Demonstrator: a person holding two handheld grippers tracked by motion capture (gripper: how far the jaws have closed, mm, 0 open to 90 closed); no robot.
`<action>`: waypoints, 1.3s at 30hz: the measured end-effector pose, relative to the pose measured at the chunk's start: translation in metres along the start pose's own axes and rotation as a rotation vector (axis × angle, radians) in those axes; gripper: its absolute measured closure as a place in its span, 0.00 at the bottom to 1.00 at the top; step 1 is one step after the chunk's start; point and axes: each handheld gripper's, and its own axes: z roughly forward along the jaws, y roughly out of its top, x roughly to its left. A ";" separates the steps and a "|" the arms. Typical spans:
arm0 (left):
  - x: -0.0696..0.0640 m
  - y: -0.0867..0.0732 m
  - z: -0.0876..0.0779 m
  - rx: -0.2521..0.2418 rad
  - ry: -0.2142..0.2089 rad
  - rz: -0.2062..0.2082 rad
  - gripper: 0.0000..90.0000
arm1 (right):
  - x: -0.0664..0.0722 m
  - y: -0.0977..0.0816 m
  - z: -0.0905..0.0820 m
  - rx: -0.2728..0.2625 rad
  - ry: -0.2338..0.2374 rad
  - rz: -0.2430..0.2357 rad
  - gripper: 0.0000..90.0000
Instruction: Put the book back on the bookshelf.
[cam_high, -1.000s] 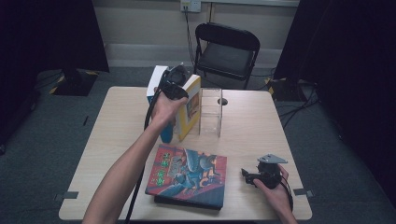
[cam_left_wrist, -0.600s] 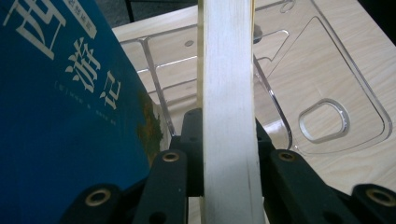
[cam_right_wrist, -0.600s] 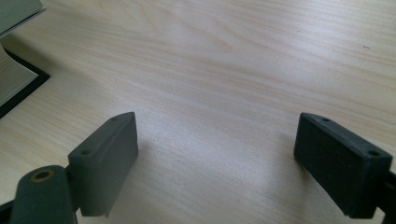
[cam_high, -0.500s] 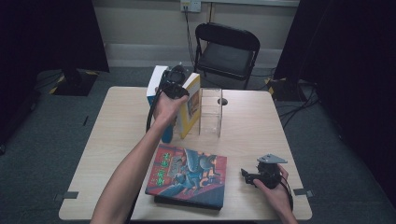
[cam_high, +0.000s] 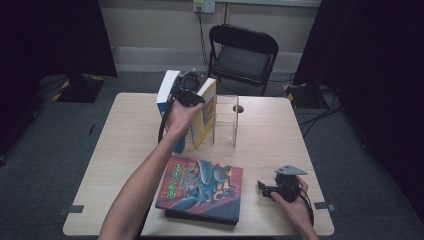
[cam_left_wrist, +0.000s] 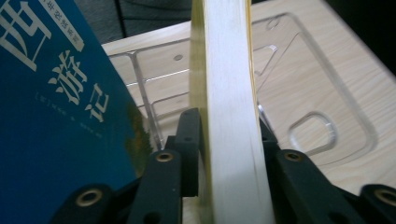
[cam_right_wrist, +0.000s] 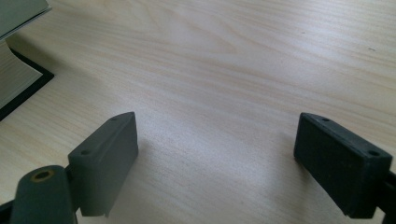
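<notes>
Book upright in left tongs, beside stand.
Left tongs, just easing, still pinch yellow book; acrylic stand just right. Right tongs released, far off.

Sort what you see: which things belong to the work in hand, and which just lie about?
In the work:
- yellow book, clamped in the left gripper
- blue book beside it
- clear stand

Lying about:
- picture book, flat
- right gripper, open over bare table
- chair
</notes>
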 end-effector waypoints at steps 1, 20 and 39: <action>0.001 -0.001 -0.002 -0.005 -0.020 0.006 0.78 | 0.000 0.000 0.000 0.000 0.000 0.000 0.15; -0.002 -0.025 -0.036 -0.052 -0.127 0.113 0.63 | 0.001 0.000 0.000 0.000 -0.001 0.000 0.15; -0.013 -0.026 -0.033 -0.054 -0.144 0.129 0.64 | 0.001 0.000 0.000 0.001 -0.001 0.002 0.15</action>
